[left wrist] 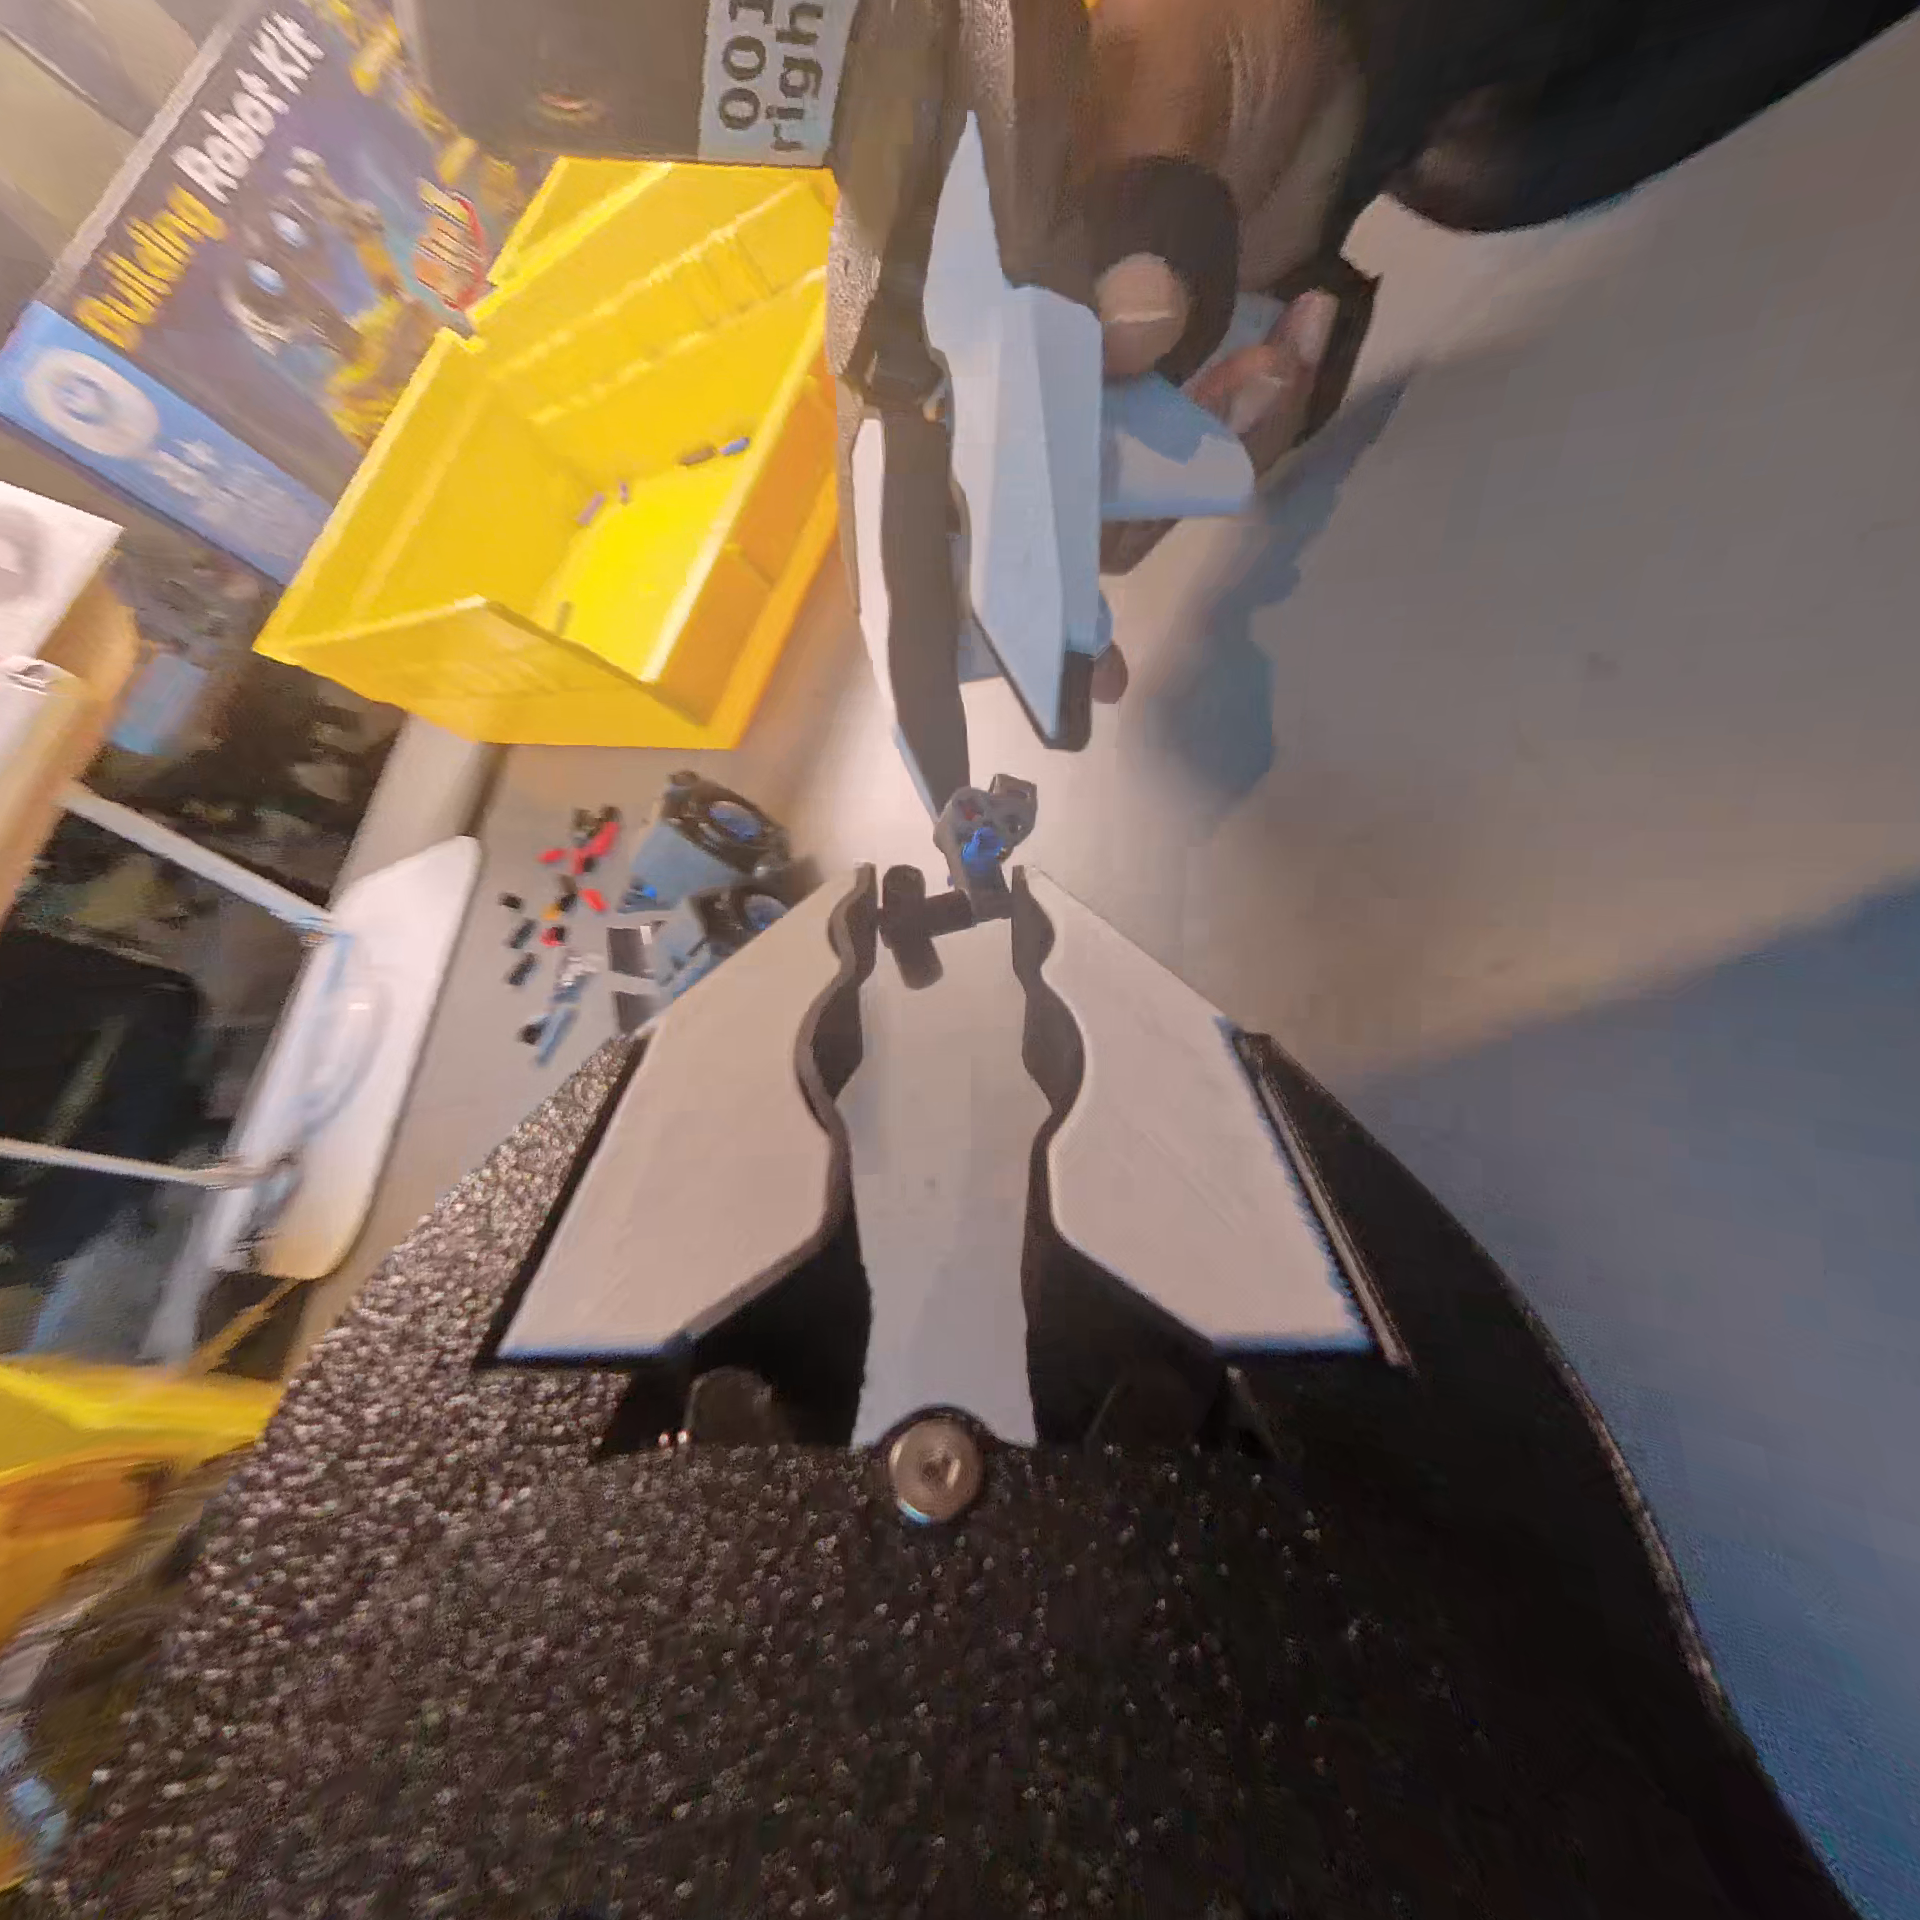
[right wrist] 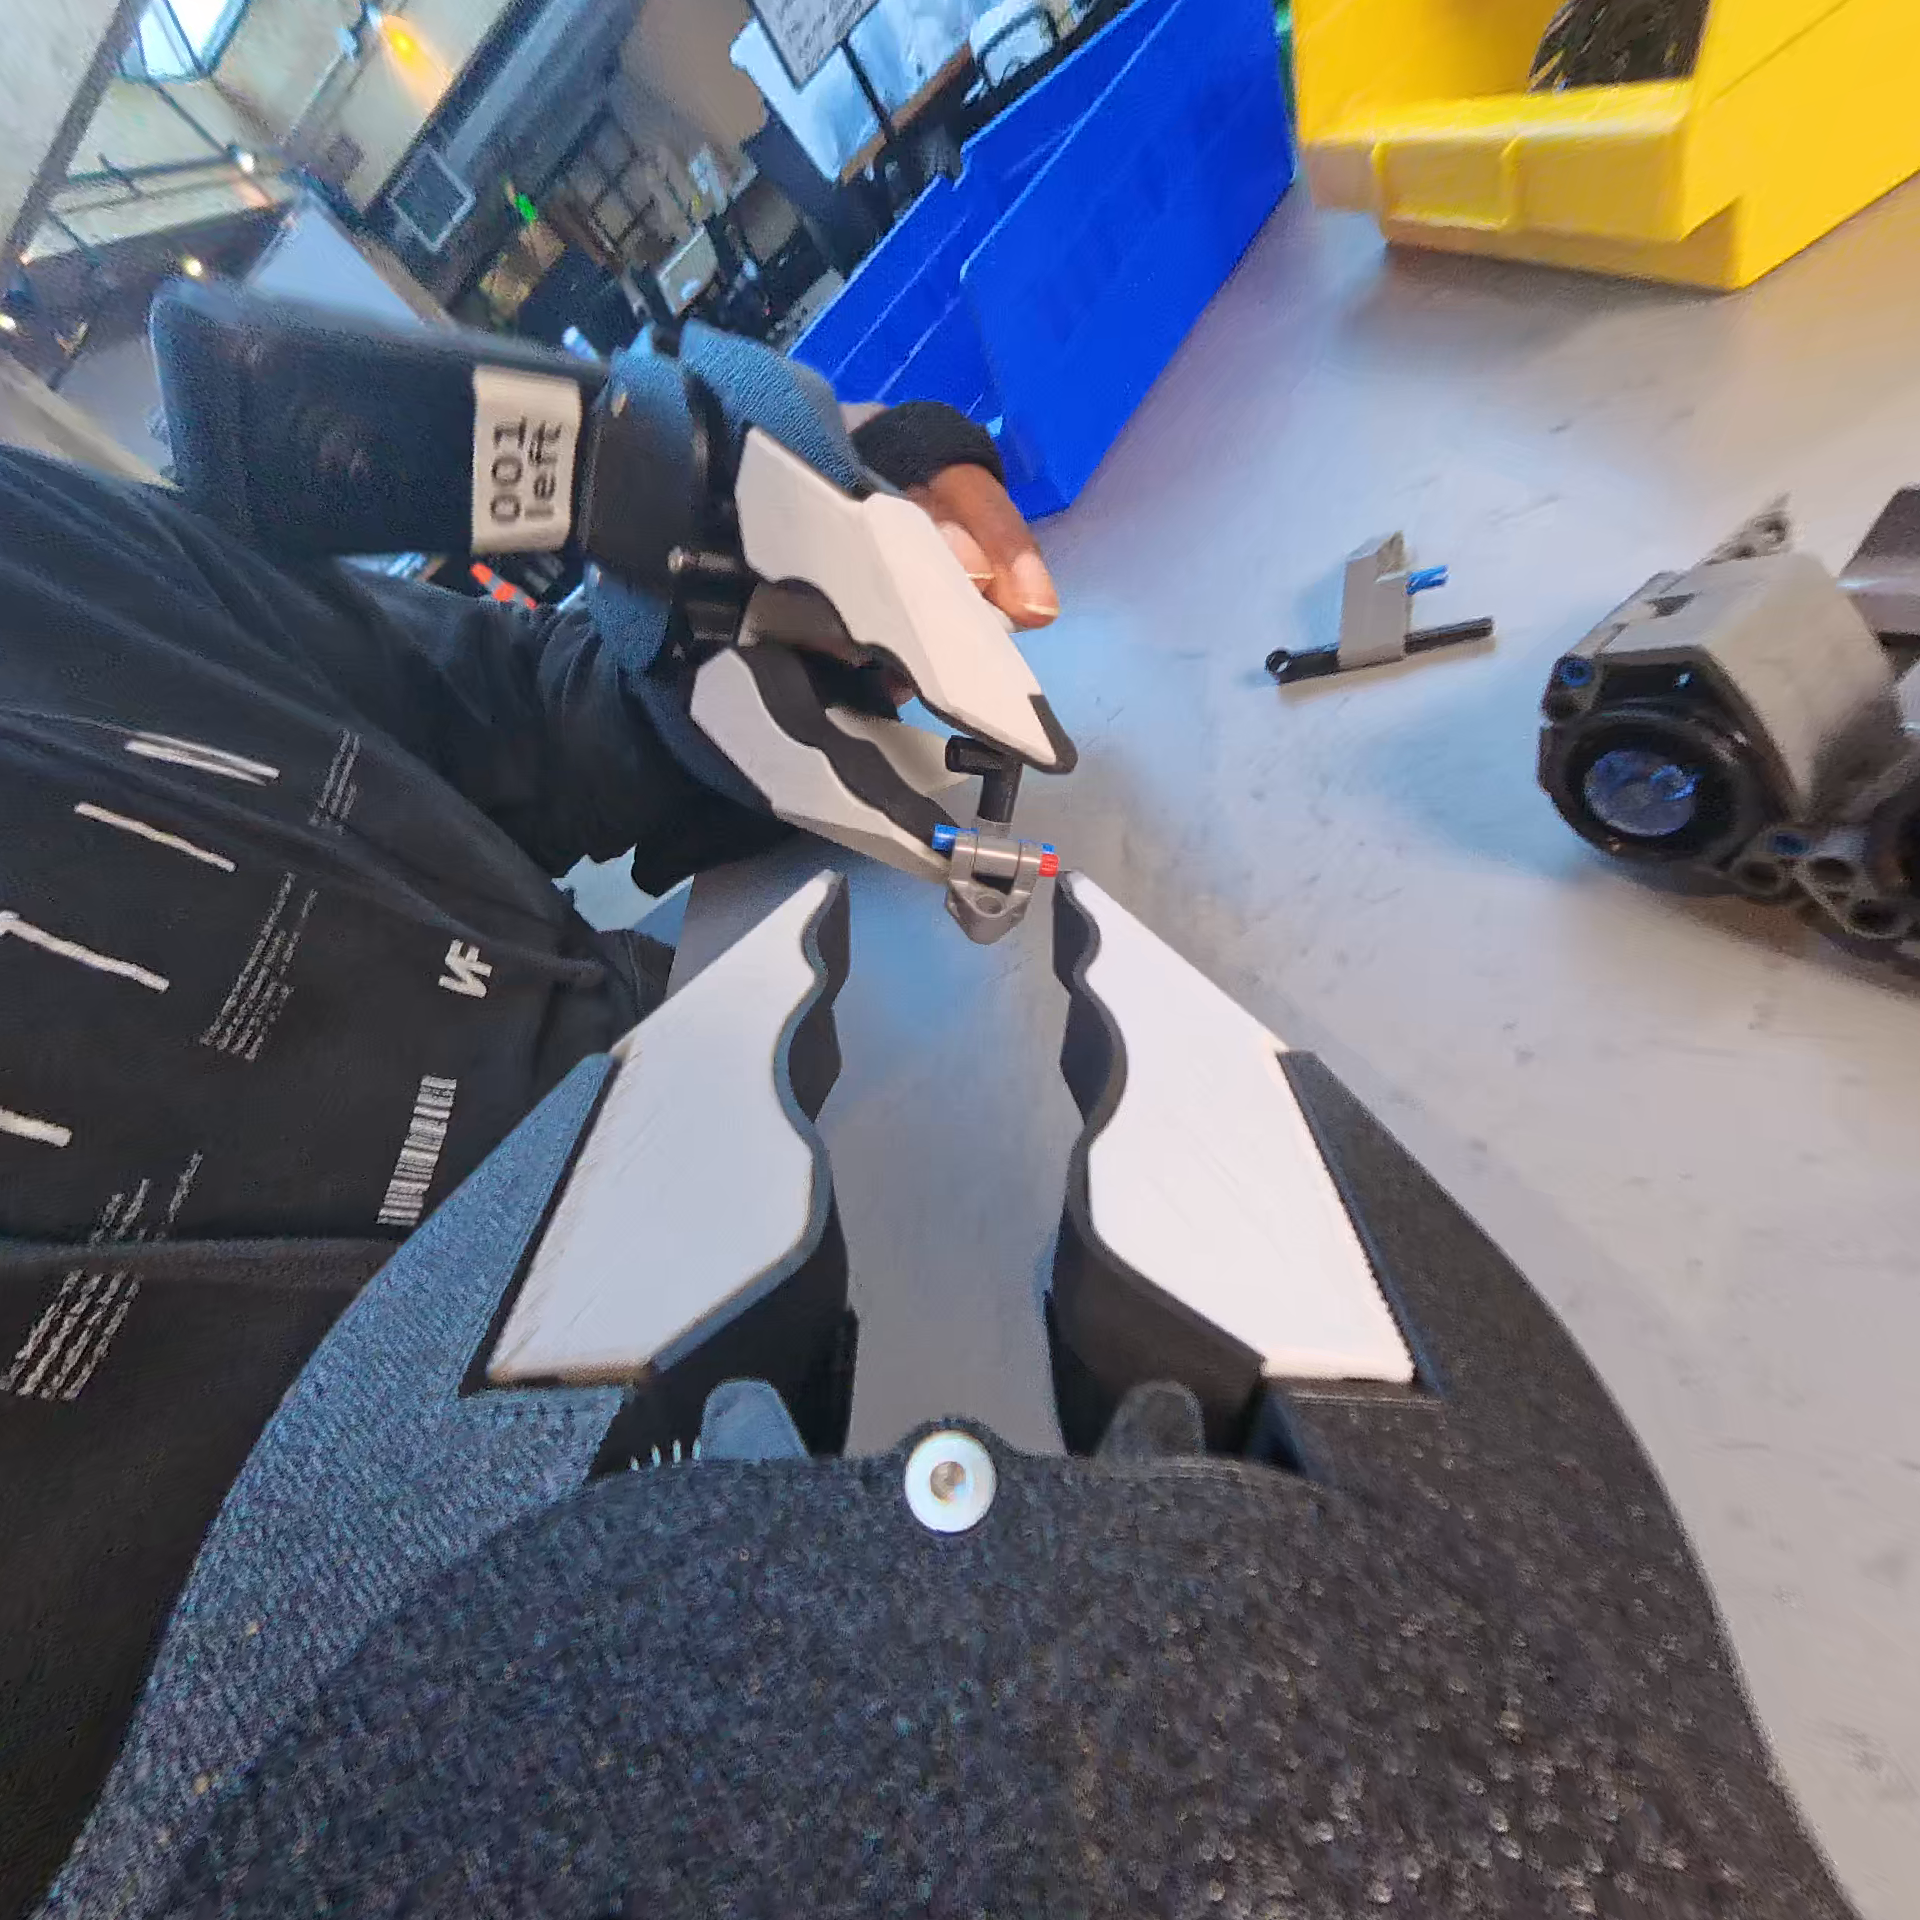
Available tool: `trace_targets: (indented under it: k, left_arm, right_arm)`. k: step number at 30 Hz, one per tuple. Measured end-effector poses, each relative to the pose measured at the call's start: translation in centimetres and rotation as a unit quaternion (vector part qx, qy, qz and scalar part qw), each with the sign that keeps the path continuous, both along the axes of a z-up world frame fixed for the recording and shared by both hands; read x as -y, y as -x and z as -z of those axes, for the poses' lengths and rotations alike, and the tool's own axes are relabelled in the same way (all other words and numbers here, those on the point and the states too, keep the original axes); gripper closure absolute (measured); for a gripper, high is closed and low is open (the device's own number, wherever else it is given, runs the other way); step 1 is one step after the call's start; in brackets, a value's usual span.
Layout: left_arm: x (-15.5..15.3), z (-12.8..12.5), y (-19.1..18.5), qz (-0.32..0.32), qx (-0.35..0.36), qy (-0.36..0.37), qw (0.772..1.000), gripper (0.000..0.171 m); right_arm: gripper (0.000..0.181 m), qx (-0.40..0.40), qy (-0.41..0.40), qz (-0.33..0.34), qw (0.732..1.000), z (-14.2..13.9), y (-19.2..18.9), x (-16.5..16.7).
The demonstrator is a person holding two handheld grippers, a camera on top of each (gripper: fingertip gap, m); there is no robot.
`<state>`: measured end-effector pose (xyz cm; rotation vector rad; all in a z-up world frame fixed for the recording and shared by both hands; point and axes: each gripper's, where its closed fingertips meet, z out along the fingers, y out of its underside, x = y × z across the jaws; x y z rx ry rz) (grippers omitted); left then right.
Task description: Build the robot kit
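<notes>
- We see the left gripper [left wrist: 942, 883] with its fingers [left wrist: 727, 1091] a little apart around a black elbow [left wrist: 914, 925]; the elbow lies against one finger, but we cannot tell whether it is truly pinched
- The elbow meets a grey connector [right wrist: 992, 883] with blue and red pin ends; both hang in the air above the tabletop [right wrist: 1455, 1039], where the two grippers meet
- The right gripper [right wrist: 951, 883] has the connector between its fingers [right wrist: 686, 1143]; the red end is at one tip and a gap shows on the other side, so we cannot say whether it grips
- In the left wrist view the right gripper is edge-on and blurred, its tips hidden behind the connector
- A hand [right wrist: 987, 540] holds the left gripper, mostly covered by it
- Two motor blocks [right wrist: 1714, 727] are cut off at the frame edge; just beside them lies a grey-and-black axle piece [right wrist: 1371, 623]
- Loose small parts [left wrist: 561, 935] near a yellow bin [left wrist: 582, 468] are too blurred to sort out
</notes>
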<state>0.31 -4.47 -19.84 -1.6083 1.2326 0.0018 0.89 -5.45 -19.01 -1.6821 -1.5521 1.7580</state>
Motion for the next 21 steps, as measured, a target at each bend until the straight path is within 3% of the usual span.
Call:
trace_targets:
  k: [8, 13, 21]
  left_arm:
    - [-0.3, -1.3, 0.1, -0.016, -0.096, -0.131, 0.987, 0.147]
    - [-0.1, -1.5, 0.0, -0.011, -0.116, -0.152, 0.982, 0.147]
    - [0.0, -1.5, -0.2, -0.009, -0.125, -0.162, 0.979, 0.147]
  right_arm:
    - [0.166, -0.036, -0.084, 0.037, 0.995, -0.5, 0.5, -0.7]
    - [0.156, -0.05, -0.086, 0.034, 0.994, -1.1, 0.5, -0.6]
    - [0.163, -0.055, -0.099, 0.039, 0.993, -1.2, 0.4, -0.7]
